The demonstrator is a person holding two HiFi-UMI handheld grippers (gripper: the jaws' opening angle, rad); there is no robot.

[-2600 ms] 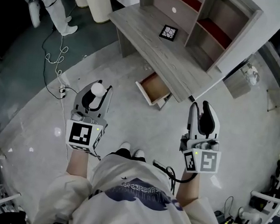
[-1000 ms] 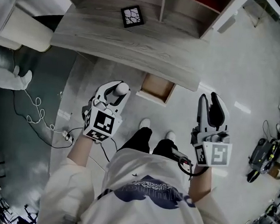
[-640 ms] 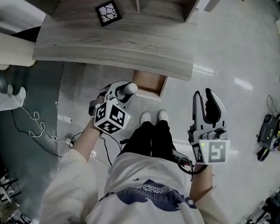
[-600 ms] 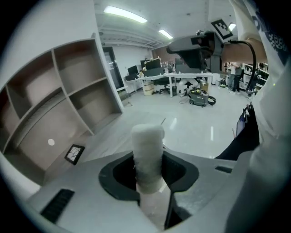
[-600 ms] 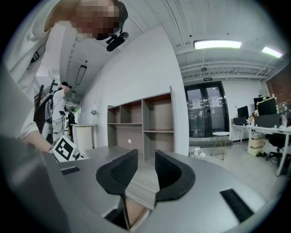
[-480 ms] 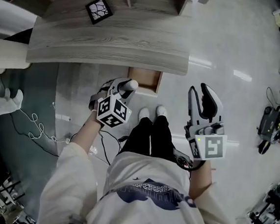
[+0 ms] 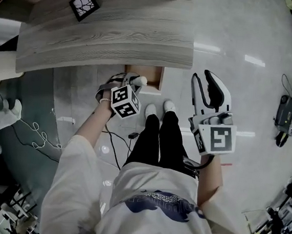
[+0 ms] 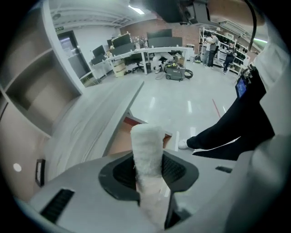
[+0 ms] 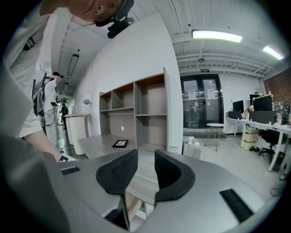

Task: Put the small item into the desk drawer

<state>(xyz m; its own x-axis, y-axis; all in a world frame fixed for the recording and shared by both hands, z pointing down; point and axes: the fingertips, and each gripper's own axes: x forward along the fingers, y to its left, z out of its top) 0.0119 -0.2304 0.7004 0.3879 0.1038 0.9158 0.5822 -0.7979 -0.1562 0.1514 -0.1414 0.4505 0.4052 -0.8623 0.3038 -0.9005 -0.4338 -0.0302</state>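
Observation:
My left gripper [image 7: 133,81] is shut on a small white fuzzy roll [image 7: 141,80], which stands upright between the jaws in the left gripper view [image 8: 147,152]. It hovers at the front of the open wooden drawer [image 7: 142,76] under the grey desk [image 7: 107,35]; the drawer [image 8: 122,140] lies just ahead of the roll. My right gripper [image 7: 201,76] hangs to the right of the drawer over the floor. Its jaws [image 9: 145,170] stand a little apart with nothing between them.
A black tile with white lines [image 7: 84,4] lies on the desk's far left. The person's legs and white shoes [image 7: 157,110] stand just in front of the drawer. Cables [image 7: 39,134] trail on the floor at left. A shelf unit [image 9: 136,113] rises behind the desk.
The left gripper has carried the white roll forward, from beside the person's legs to the drawer's front. The right gripper has kept its place and gap. The view has swung over the desk.

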